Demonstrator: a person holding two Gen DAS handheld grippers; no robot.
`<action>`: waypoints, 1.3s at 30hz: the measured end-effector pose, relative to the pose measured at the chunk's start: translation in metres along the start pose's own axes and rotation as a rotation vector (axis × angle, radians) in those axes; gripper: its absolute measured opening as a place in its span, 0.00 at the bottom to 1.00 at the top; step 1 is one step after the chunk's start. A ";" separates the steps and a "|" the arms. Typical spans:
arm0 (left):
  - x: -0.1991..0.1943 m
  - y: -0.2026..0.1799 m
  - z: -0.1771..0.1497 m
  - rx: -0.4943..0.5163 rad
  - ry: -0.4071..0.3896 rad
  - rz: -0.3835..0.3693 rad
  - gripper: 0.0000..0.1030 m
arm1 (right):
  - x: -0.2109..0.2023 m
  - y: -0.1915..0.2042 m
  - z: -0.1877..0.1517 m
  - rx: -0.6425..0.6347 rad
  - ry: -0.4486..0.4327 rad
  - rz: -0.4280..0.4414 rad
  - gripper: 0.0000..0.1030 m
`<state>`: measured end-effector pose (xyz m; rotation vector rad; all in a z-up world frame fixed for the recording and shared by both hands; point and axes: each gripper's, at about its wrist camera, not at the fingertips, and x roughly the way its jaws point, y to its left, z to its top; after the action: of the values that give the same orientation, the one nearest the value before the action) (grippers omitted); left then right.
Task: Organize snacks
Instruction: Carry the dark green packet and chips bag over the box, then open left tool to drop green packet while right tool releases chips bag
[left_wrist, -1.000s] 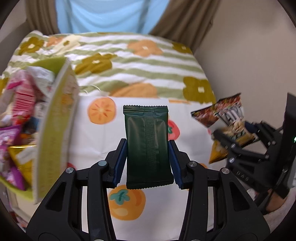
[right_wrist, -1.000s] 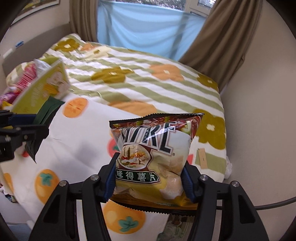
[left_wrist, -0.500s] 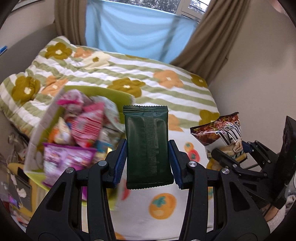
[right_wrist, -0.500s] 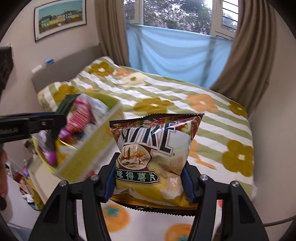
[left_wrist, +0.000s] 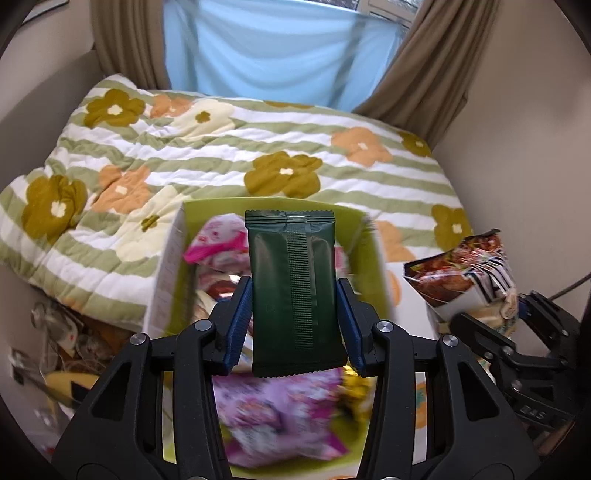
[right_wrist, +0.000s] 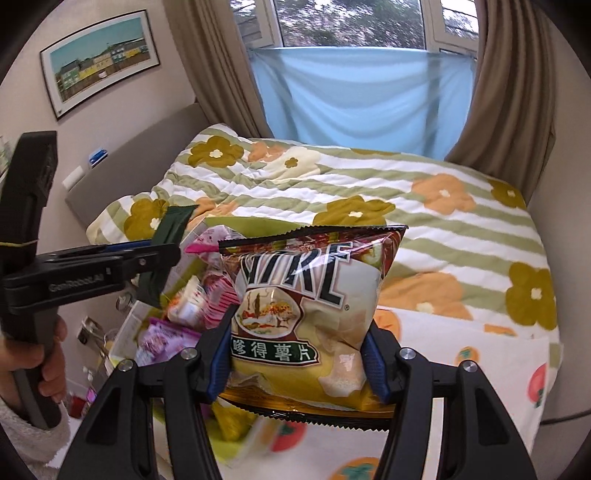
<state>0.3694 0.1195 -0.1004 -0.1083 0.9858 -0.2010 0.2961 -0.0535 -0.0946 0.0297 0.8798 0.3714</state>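
Note:
A dark green snack packet (left_wrist: 291, 291) stands upright between the blue pads of my left gripper (left_wrist: 293, 282). Its jaws are opening, but the pads still touch the packet's edges. It hangs right over a yellow-green box (left_wrist: 192, 210) full of pink and purple snack bags (left_wrist: 280, 413). My right gripper (right_wrist: 300, 323) is shut on a chip bag (right_wrist: 306, 295) with a brown top, held just right of the box (right_wrist: 236, 223). From the right wrist view the left gripper (right_wrist: 162, 258) and its packet (right_wrist: 168, 236) show side-on above the box.
The box sits at the edge of a bed with a striped flower quilt (left_wrist: 258, 147) and a white cloth with orange fruit prints (right_wrist: 461, 354). Cluttered small items (left_wrist: 55, 343) lie on the floor to the left. A hand (right_wrist: 48, 365) grips the left gripper's handle. A wall stands close on the right.
Both grippers have swung left and up from over the fruit-print cloth to the box, each still carrying its snack. The box now lies directly under the left gripper.

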 end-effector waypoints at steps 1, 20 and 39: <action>0.003 0.005 0.001 0.010 0.005 0.000 0.60 | 0.003 0.005 0.001 0.012 0.004 -0.004 0.54; -0.033 0.087 -0.056 -0.082 -0.038 0.115 1.00 | 0.031 0.038 0.004 0.088 0.068 -0.012 0.54; -0.029 0.084 -0.091 -0.036 -0.016 0.109 1.00 | 0.030 0.047 -0.016 0.155 -0.022 -0.031 1.00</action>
<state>0.2884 0.2077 -0.1420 -0.0881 0.9766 -0.0823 0.2867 -0.0015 -0.1192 0.1625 0.8851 0.2735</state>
